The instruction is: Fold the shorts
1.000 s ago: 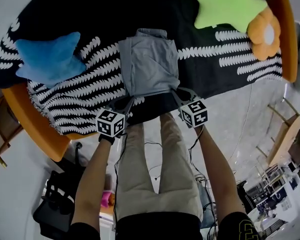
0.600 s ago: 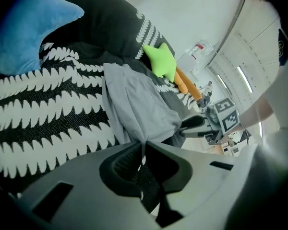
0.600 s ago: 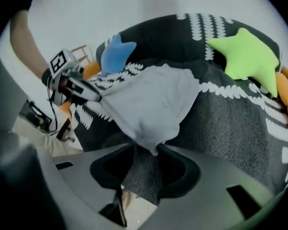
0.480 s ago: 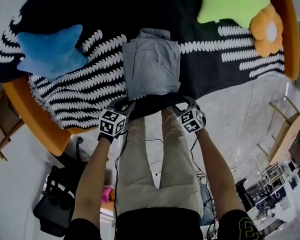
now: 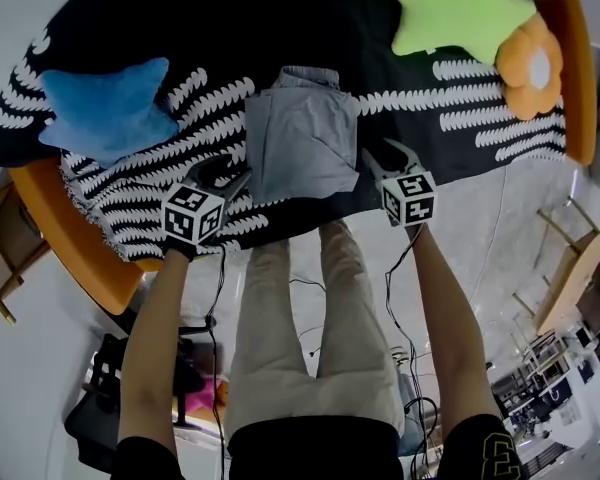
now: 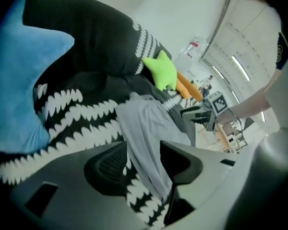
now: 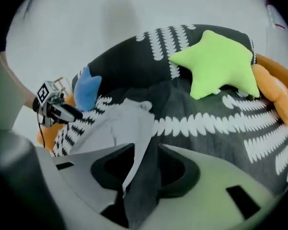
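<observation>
The grey shorts (image 5: 300, 133) lie folded into a narrow block on the black-and-white blanket (image 5: 460, 128). My left gripper (image 5: 230, 173) hovers just off the shorts' near-left corner. Its jaws have just been opening and nothing is pinched between them. In the left gripper view (image 6: 143, 150) the shorts (image 6: 149, 128) lie beyond the gap between the jaws. My right gripper (image 5: 385, 156) stands to the right of the shorts over dark blanket. Its jaws opened and have just been closing a little, still apart. In the right gripper view (image 7: 146, 155) the shorts' edge (image 7: 120, 123) and blanket show through the gap.
A blue star pillow (image 5: 105, 113) lies at the left of the blanket. At the far right are a green star pillow (image 5: 450, 8) and an orange flower pillow (image 5: 530, 63). The orange couch edge (image 5: 70, 258) runs along the near left. The person's legs (image 5: 310, 338) stand close below.
Both grippers have left the shorts' near edge and swung outward, the left one to the left, the right one to the right. Their jaws went from shut to apart. The shorts lie flat.
</observation>
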A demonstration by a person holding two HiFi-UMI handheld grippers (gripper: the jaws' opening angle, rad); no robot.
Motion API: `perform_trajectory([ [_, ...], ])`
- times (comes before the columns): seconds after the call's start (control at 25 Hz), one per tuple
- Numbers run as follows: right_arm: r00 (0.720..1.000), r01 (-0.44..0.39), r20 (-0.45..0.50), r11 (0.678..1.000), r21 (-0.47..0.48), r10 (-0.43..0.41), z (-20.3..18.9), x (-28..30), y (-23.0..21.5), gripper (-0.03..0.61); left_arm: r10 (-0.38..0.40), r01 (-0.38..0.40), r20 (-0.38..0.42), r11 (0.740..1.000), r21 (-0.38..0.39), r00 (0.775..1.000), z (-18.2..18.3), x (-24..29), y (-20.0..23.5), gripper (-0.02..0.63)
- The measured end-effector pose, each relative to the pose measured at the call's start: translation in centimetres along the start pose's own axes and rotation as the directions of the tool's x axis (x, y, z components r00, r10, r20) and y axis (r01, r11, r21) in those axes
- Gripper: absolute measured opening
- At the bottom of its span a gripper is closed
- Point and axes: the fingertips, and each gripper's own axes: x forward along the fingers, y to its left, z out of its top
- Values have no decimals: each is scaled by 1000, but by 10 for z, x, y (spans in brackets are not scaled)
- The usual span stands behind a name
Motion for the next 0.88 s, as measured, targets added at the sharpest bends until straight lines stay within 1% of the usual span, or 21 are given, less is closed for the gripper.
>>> perform_trajectory([
  [0.08,999,-35,38,999,15,35,46,25,-12,154,14,-13,43,1000,-8,999,54,18,24,225],
  [0.12,998,-54,40,999,7,54,63,36,-16,153,21,-21,50,1000,-5,999,77,27,33,225],
  [0.2,996,-83,16,996,-23,83,85,54,-16,152,26,-26,34,1000,0,999,106,41,44,225],
  [0.24,995,-100,-8,994,-34,100,89,60,-12,155,22,-22,16,1000,-1,1000,111,46,46,229],
  [0.32,988,-143,-70,989,-46,139,88,70,-1,157,16,-16,-42,1000,15,999,106,53,46,232],
  [0.36,984,-156,-99,987,-51,150,86,73,1,119,26,-23,-78,999,40,997,100,58,48,232],
  [0.4,981,-158,-119,986,-55,151,84,76,0,35,48,-40,-107,996,79,993,95,63,50,220],
  [0.44,981,-156,-127,986,-56,148,85,78,-4,18,80,-64,-123,990,126,989,93,67,53,138],
  [0.48,981,-156,-124,987,-50,148,88,79,-9,18,107,-86,-127,982,168,986,94,70,57,21],
  [0.52,982,-157,-114,987,-45,151,94,79,-14,18,121,-96,-121,977,190,985,96,71,60,13],
  [0.56,983,-158,-101,986,-46,153,100,79,-16,18,122,-99,-112,976,192,986,99,71,63,14],
  [0.72,986,-154,-74,984,-89,147,115,74,-22,18,129,-120,-54,981,152,990,113,59,73,12],
  [0.84,987,-147,-75,983,-106,139,120,70,-23,18,106,-98,-53,985,141,993,115,57,65,14],
  [0.88,987,-148,-77,983,-112,140,122,70,-22,18,87,-78,-64,987,141,994,114,60,60,39],
])
